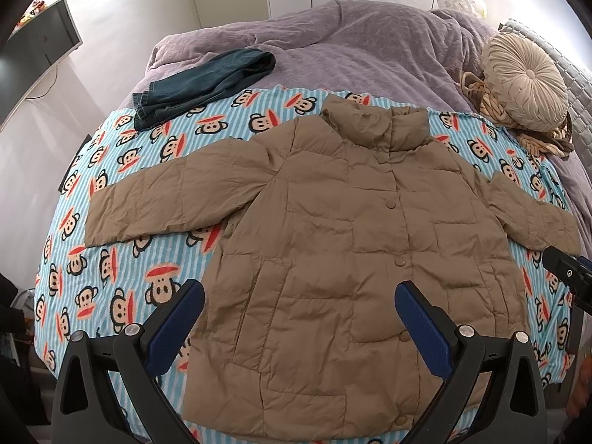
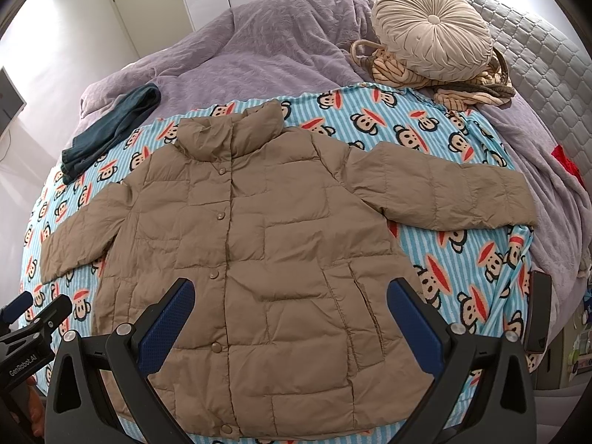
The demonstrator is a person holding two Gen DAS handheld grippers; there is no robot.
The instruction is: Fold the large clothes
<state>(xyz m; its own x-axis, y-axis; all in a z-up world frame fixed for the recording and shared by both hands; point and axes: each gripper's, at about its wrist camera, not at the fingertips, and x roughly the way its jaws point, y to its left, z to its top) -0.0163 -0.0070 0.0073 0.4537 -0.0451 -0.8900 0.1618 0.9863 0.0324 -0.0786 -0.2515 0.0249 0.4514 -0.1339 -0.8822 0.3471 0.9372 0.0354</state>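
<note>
A tan puffer jacket (image 1: 333, 244) lies flat and face up, buttoned, both sleeves spread out, on a monkey-print blanket (image 1: 122, 259) over the bed. The left gripper (image 1: 299, 310) hangs above the jacket's lower left part, its blue-padded jaws spread wide and holding nothing. The right gripper (image 2: 290, 307) hangs level with it over the lower right part, jaws equally wide and empty. Folded jeans (image 1: 199, 81) and a round cushion (image 2: 433, 33) lie beyond the jacket.

Bed (image 1: 333, 44) carries monkey blanket (image 1: 122, 170), jacket (image 1: 333, 222), jeans (image 1: 207, 77), cushion (image 1: 521, 85).
</note>
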